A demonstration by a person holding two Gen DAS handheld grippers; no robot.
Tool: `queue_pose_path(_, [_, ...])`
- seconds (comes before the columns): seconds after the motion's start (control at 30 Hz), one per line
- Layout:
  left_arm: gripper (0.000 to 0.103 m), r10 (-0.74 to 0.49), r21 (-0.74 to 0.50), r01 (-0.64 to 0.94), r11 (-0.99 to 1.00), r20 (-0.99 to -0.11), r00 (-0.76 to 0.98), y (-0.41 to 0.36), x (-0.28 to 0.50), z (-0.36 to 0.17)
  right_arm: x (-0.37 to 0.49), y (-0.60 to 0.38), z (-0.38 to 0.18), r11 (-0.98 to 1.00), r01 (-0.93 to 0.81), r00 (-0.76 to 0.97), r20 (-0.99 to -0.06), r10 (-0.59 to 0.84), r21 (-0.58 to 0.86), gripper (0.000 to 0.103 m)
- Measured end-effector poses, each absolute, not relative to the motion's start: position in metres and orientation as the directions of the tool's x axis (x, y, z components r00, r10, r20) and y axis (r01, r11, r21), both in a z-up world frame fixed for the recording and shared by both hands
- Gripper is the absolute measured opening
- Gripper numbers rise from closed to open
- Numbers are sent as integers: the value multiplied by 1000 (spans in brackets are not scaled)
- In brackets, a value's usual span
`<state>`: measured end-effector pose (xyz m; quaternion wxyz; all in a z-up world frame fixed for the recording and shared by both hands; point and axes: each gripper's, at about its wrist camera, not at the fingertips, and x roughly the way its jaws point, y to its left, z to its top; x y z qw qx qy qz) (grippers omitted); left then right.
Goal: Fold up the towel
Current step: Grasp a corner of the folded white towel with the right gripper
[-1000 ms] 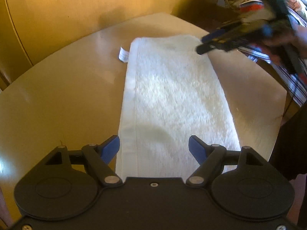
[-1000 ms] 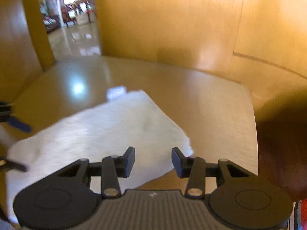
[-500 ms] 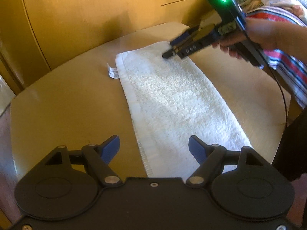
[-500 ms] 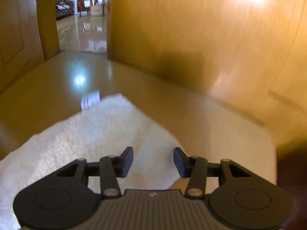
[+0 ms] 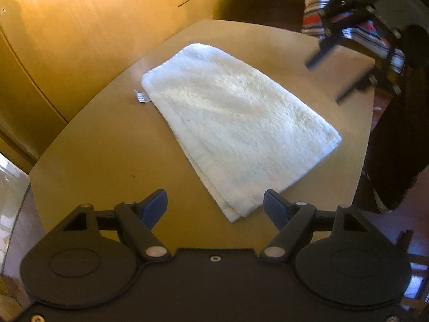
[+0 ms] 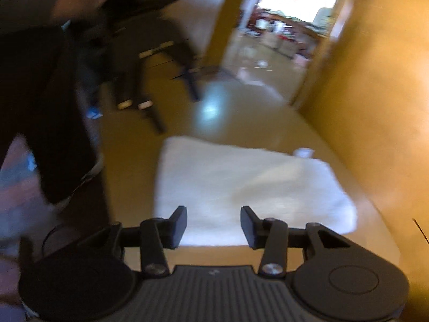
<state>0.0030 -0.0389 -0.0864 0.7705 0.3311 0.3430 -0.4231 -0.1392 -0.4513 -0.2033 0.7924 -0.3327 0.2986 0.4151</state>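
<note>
A white towel lies folded flat on the tan table, its small label sticking out at the far left corner. My left gripper is open and empty, above the table just short of the towel's near corner. My right gripper is open and empty, over the towel's near edge; the view is blurred. It also shows blurred in the left wrist view, raised off the table to the right of the towel.
Wooden wall panels rise close behind the table. A striped cloth pile lies beyond the far right corner. In the right wrist view a dark chair and a doorway lie past the table, and the person's dark clothing is at left.
My right gripper has lifted off the towel's far end and swung out to the right. My left gripper has pulled back and turned, so the towel now lies diagonally ahead.
</note>
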Motion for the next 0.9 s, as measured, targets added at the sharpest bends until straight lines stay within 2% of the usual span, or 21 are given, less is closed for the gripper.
queue_pose_path(0.13, [79,-406,258,887,383,-815,412,-45,-4,-93,-150,-419,-231,329,-899,417,-795,441,-289,32])
queue_pose_path(0.37, [79,-401,267,885,382,-815,418,-43,-6,-94,-148,-408,-245,168,-900,435,-821,369,-402,31])
queue_pose_path(0.67, [79,-399,269,883,386,-814,422,-43,-7,-93,-160,-402,-267,-89,-808,529,-783,328,-583,28])
queue_pose_path(0.8, [79,-399,268,884,384,-815,420,-43,-9,-94,-154,-398,-265,-107,-817,511,-797,321,-566,27])
queue_pose_path(0.9, [79,-398,268,887,377,-817,416,-43,-10,-94,-147,-397,-261,-122,-847,464,-831,307,-518,21])
